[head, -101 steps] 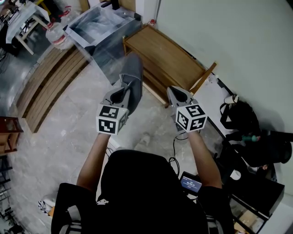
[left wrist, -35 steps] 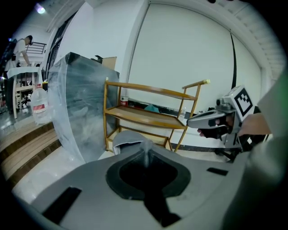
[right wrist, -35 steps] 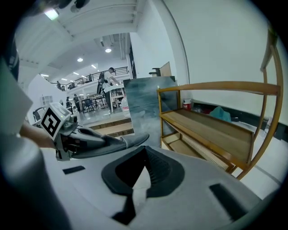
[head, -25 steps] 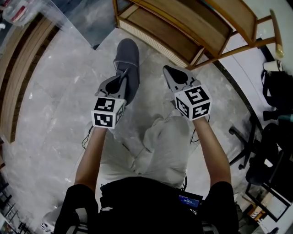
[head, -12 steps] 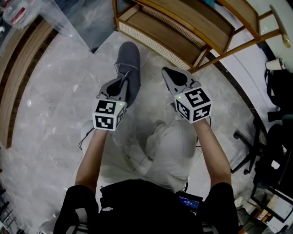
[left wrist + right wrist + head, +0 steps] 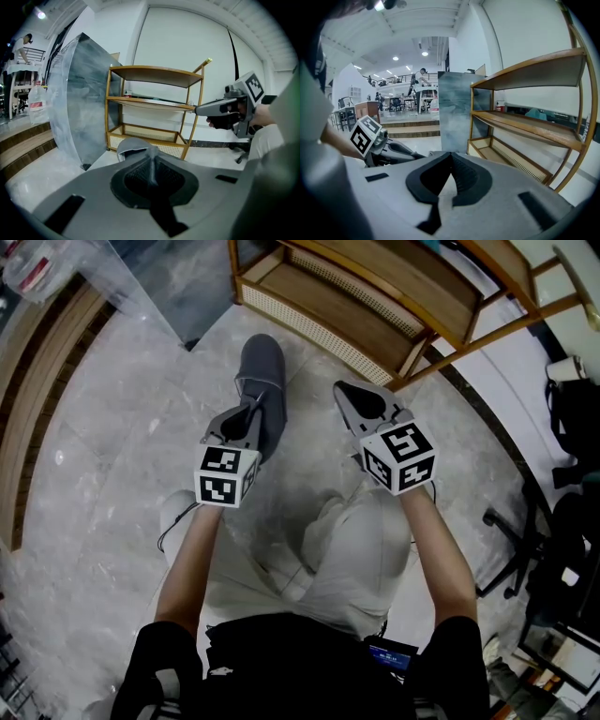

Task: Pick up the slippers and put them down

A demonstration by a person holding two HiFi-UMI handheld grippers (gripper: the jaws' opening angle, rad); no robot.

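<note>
Grey slipper (image 6: 263,362) pinched in left tongs (image 6: 250,411), right tongs (image 6: 341,389) closed empty, wooden rack (image 6: 330,330) ahead

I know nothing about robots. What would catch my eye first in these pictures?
First, the grey slipper in the upper middle of the head view, its rim pinched in the left tongs. Next come the black-and-white marker cubes riding on both tools. The right tongs, just to the slipper's right, are shut and empty. Beyond them a wooden shelf rack stands across the top of the view.
</note>
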